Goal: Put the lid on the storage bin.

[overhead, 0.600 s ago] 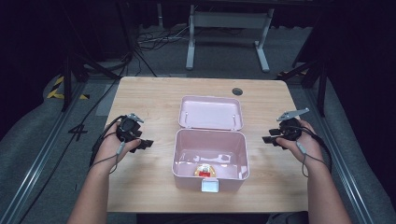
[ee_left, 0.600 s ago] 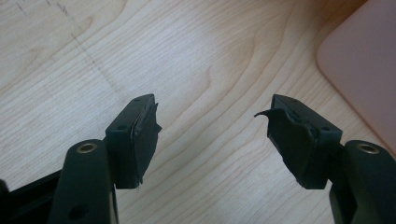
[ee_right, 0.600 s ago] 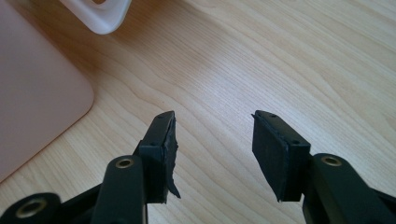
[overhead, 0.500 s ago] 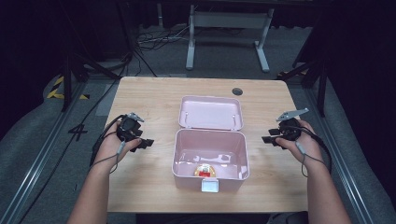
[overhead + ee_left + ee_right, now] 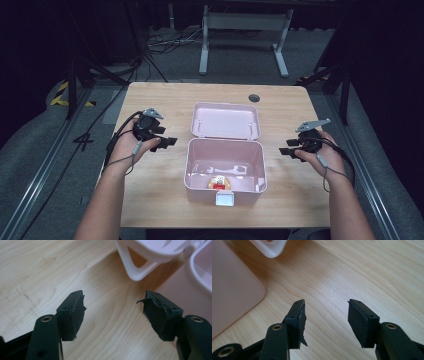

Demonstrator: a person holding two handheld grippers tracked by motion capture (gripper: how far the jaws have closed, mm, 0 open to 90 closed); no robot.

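Flanking the open pink box [image 5: 225, 167] at bench centre, your left gripper [image 5: 161, 141] waits at its nine o'clock and your right gripper [image 5: 291, 151] at three, jaws released and empty. Box's long axis runs nine-to-three; both hands look about equally near.

Before you, a pale pink plastic lunch box [image 5: 200, 172] sits open at mid-table, its lid [image 5: 225, 120] laid flat behind, a small red-and-yellow item [image 5: 219, 182] inside.
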